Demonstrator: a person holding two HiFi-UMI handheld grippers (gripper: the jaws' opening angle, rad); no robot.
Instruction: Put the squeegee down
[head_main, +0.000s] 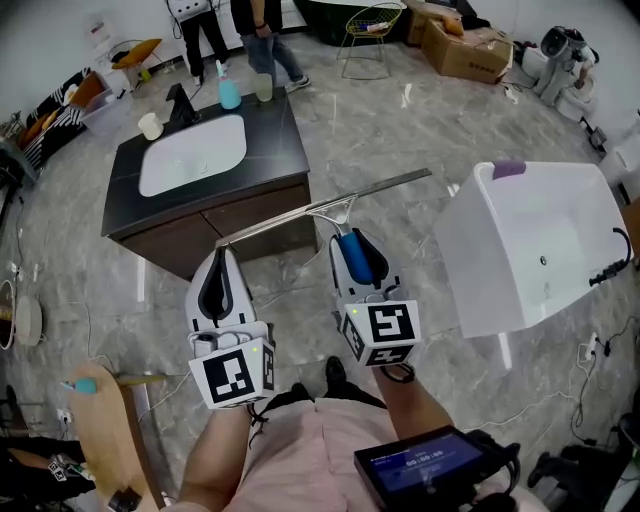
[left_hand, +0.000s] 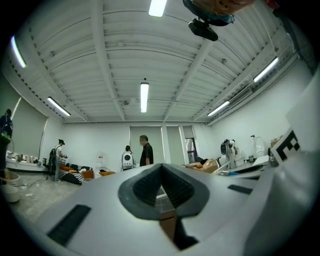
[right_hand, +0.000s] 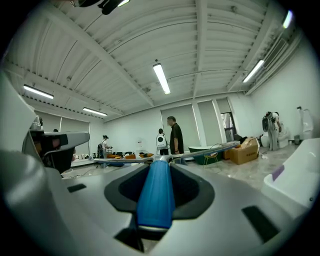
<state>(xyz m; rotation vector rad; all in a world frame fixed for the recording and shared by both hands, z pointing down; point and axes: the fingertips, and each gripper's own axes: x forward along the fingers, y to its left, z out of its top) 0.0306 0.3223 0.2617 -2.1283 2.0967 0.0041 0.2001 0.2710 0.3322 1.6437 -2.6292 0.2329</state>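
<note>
Right tongs (right_hand: 157, 169) are clenched on the squeegee's (head_main: 354, 258) blue handle, held in the air with the blade crosswise over the floor (head_main: 390, 120). Left tongs (left_hand: 161, 168) are clenched, nothing in them. The blade's left end overlaps the vanity cabinet (head_main: 240, 215) from above; it's probably clear, but depth is hard to read. Sink worktop (head_main: 282, 140) is ahead-left, white tub (head_main: 530, 250) right, open floor between.

Dark vanity (head_main: 285, 140), white bathtub (head_main: 530, 250), maybe cup (head_main: 150, 125)
</note>
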